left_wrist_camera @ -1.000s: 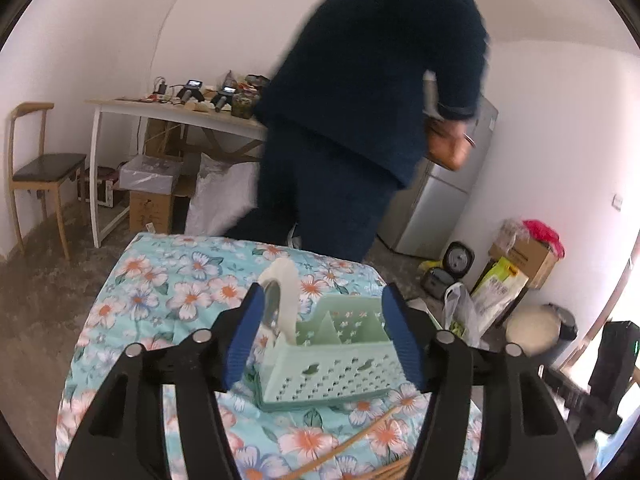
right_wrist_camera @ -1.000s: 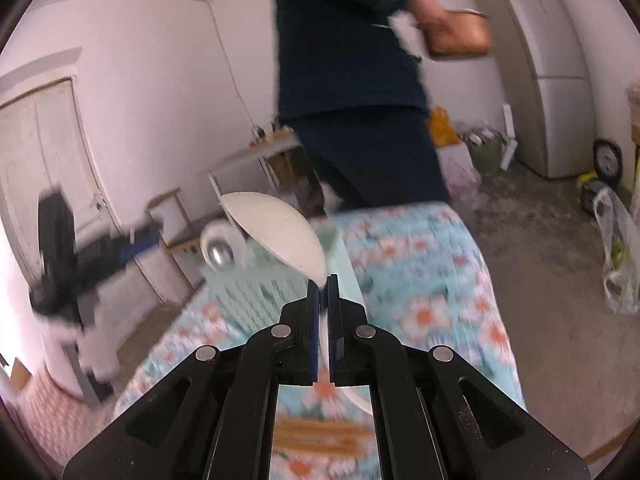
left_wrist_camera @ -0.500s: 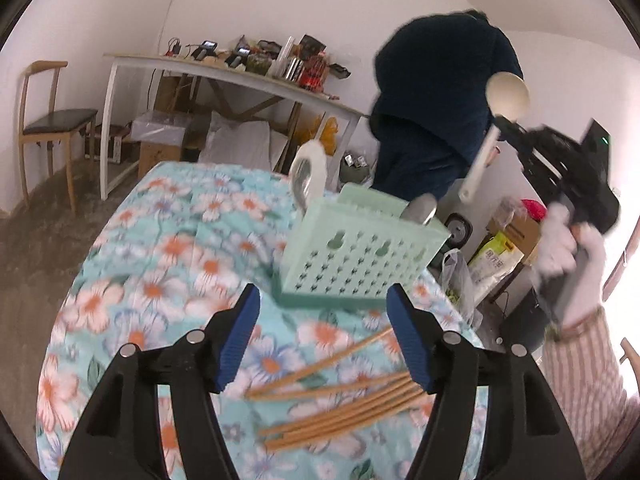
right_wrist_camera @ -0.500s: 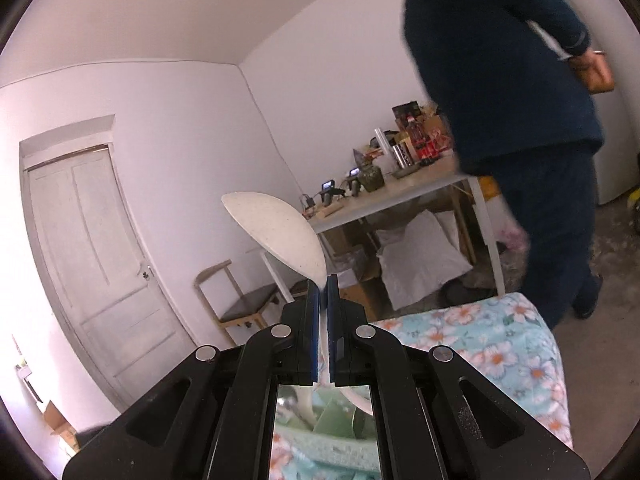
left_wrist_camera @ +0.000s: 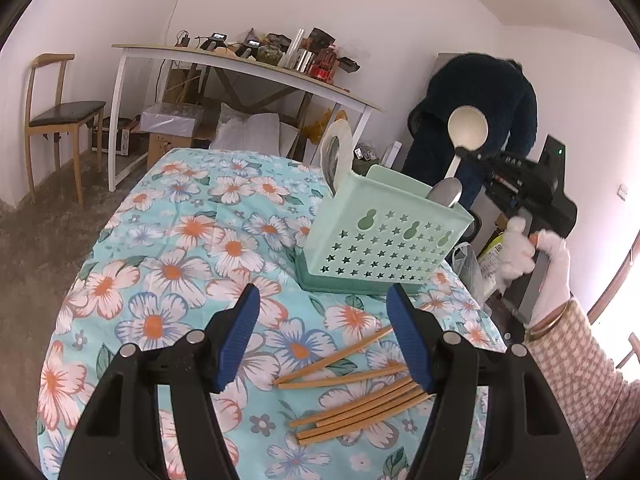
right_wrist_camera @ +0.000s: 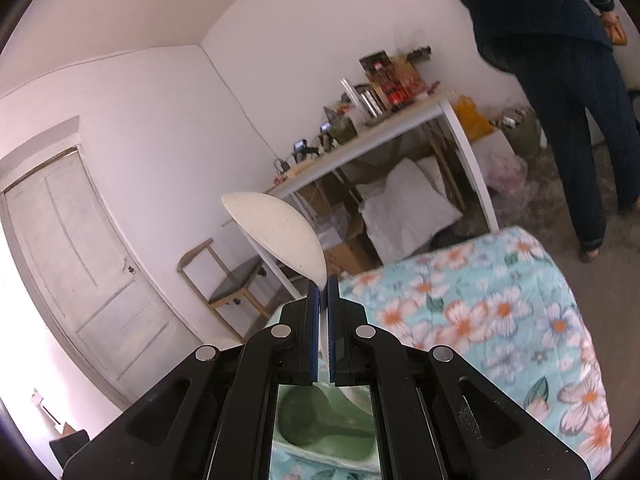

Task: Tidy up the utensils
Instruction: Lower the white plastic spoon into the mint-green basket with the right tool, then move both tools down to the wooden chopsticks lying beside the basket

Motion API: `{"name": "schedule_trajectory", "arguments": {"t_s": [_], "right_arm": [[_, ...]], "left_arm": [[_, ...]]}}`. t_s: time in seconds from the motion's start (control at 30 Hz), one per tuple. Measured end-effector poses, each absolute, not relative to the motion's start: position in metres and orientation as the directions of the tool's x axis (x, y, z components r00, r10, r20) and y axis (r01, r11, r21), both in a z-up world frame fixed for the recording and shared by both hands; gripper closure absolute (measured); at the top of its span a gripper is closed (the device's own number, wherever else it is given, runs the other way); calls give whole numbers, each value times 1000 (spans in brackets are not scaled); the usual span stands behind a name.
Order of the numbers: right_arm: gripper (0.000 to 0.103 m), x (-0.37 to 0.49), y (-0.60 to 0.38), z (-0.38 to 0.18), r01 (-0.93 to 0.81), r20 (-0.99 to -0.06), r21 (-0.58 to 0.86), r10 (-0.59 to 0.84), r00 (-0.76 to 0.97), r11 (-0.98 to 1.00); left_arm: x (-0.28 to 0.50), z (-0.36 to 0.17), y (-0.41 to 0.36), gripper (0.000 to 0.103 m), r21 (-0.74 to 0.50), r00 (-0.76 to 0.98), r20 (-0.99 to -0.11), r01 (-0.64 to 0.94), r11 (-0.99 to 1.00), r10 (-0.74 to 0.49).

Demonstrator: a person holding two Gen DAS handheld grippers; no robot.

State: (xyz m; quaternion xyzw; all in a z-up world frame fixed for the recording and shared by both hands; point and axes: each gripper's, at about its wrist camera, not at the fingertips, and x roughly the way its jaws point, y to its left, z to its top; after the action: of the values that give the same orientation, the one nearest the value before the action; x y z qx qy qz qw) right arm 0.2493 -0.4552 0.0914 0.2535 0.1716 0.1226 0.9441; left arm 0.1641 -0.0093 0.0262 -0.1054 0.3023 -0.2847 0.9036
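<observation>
A mint-green perforated basket (left_wrist_camera: 384, 236) stands on the floral tablecloth (left_wrist_camera: 192, 240), with a white spoon (left_wrist_camera: 340, 148) and a metal spoon (left_wrist_camera: 446, 194) upright in it. Several wooden chopsticks (left_wrist_camera: 356, 392) lie loose on the cloth in front of it. My left gripper (left_wrist_camera: 324, 336) is open and empty, low over the chopsticks. My right gripper (right_wrist_camera: 323, 284) is shut on the handle of a cream spoon (right_wrist_camera: 280, 236); in the left wrist view that spoon (left_wrist_camera: 466, 132) is held bowl-up above the basket's right end.
A person in dark clothes (left_wrist_camera: 476, 112) bends over beyond the table. A white desk with clutter (left_wrist_camera: 248, 68) and a wooden chair (left_wrist_camera: 56, 116) stand against the far wall. A door (right_wrist_camera: 80, 272) is at the left in the right wrist view.
My left gripper has pulled back and tilted down, so the chopsticks lie between its fingers. My right gripper has carried the cream spoon lower and closer above the basket's right end.
</observation>
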Motion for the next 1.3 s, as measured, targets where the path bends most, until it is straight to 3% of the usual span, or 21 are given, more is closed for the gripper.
{"name": "schedule_trajectory", "arguments": {"t_s": [0.17,0.27,0.63,1.1,1.3], "right_arm": [[94,236,-455,81,-125,-304,520,320,897,845],[82,225,-454,82,-114,-315,512,310,897,852],[60,204,-462,92,-110,-292,507,291,911,855],[54,160,-452,100,-98,-319,445,260,912,890],[42,132,-442,87,-59,-404,372,219,888,926]], "left_arm": [[163,26,-10,39,-362,652,-489,453,815,-579],[160,28,-11,39,-362,651,-487,456,813,-582],[146,36,-15,39,-349,652,-486,466,813,-582],[135,41,-14,36,-332,658,-483,472,817,-577],[133,40,-17,35,-315,659,-494,472,823,-567]]}}
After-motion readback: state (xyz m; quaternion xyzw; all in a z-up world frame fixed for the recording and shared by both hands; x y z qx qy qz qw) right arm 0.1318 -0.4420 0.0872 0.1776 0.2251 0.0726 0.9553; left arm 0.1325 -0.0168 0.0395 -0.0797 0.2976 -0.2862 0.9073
